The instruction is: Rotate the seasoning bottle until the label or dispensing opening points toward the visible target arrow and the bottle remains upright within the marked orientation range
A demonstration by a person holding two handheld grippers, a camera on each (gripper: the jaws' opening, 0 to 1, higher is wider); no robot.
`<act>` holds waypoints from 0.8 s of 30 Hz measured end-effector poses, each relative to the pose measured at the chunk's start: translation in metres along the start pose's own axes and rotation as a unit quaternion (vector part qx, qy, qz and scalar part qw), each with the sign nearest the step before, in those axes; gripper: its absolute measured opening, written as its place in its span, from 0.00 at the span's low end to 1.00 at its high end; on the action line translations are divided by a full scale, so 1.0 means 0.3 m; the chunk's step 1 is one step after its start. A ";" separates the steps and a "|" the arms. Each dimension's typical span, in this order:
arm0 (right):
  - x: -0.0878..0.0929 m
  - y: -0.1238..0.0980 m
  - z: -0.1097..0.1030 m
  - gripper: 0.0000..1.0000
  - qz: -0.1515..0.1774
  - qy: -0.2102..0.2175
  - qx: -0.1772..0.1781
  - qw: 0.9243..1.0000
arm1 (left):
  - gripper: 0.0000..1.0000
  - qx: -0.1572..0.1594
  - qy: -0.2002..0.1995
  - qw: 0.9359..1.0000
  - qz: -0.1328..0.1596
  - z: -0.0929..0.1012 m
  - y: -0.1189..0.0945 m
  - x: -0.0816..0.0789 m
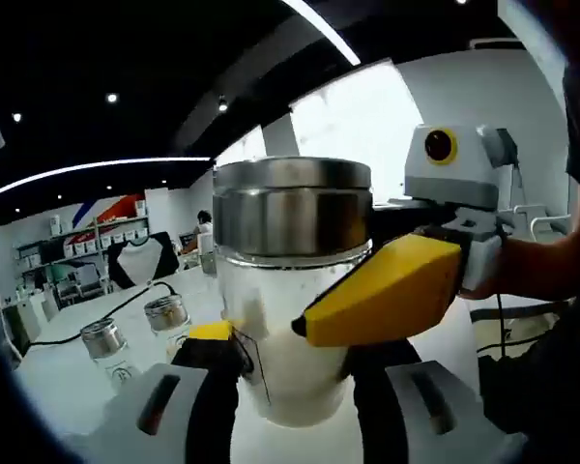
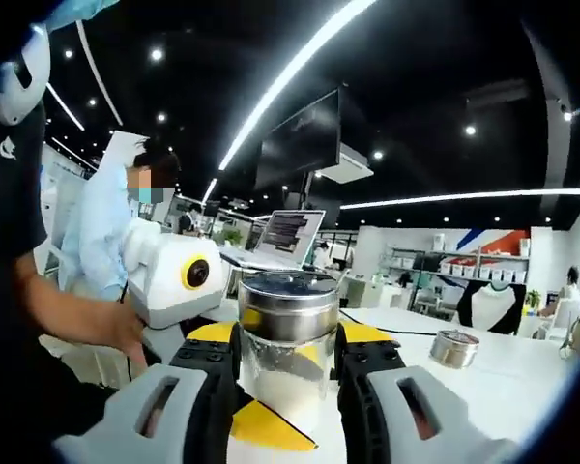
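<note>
In the left gripper view, the bottle (image 1: 292, 290) is standing upright close ahead, a clear jar with a wide steel lid and pale powder in its lower part. The left claw (image 1: 292, 406) is closing its two black jaws against the bottle's lower sides, gripping it. The right claw (image 1: 271, 329) is reaching in from the right, its yellow jaw lying across the front of the bottle's body and a second yellow tip showing at the bottle's left side. A hand (image 1: 551, 266) is holding that gripper at the right edge. The bottle is sitting on a white bench (image 1: 68, 377), where two smaller jars (image 1: 135, 333) with steel lids are standing off to the left, beside a black cable (image 1: 97, 319).

In the right gripper view, the same bottle (image 2: 288, 338) is sitting upright between the right claw's (image 2: 288, 387) black jaws, which are pressing on both its sides. The left claw's (image 2: 271, 425) yellow jaw tip is showing under the bottle at its base, and more yellow is showing behind each black jaw. A low steel-lidded jar (image 2: 454, 348) is resting on the bench (image 2: 522, 377) to the right. A laptop (image 2: 290, 237) is standing open behind the bottle, and a person in a light shirt (image 2: 101, 227) is standing at the left.
</note>
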State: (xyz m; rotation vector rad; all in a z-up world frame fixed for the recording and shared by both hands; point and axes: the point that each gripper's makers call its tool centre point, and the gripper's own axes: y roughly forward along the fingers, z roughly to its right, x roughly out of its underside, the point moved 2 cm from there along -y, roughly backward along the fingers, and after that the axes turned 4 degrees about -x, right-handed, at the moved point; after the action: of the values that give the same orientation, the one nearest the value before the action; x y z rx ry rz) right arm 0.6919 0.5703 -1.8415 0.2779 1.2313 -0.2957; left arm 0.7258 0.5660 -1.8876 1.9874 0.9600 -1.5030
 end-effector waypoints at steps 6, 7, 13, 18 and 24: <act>0.006 0.025 0.023 0.37 -0.007 -0.006 0.055 0.998 | 0.47 -0.083 -0.018 0.996 -0.013 -0.041 0.013 0.006; 0.007 0.028 0.027 0.37 -0.005 0.002 0.065 0.998 | 0.47 -0.094 -0.016 0.995 -0.016 -0.045 0.015 0.007; 0.025 0.055 0.030 0.38 -0.019 0.006 0.112 0.994 | 0.47 -0.145 0.007 0.989 -0.029 -0.057 0.016 0.021; 0.027 0.036 0.066 0.39 0.008 0.069 0.163 0.984 | 0.48 -0.125 -0.008 0.992 -0.018 -0.025 0.027 0.012; 0.017 -0.001 0.087 0.39 0.021 0.096 0.125 0.987 | 0.47 -0.039 -0.070 0.996 0.038 0.016 0.034 -0.024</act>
State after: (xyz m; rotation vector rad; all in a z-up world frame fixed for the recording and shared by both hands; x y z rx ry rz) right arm 0.7162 0.5600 -1.8382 0.5590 1.3767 -0.3951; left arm 0.7293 0.5542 -1.8827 1.8184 0.8624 -1.5166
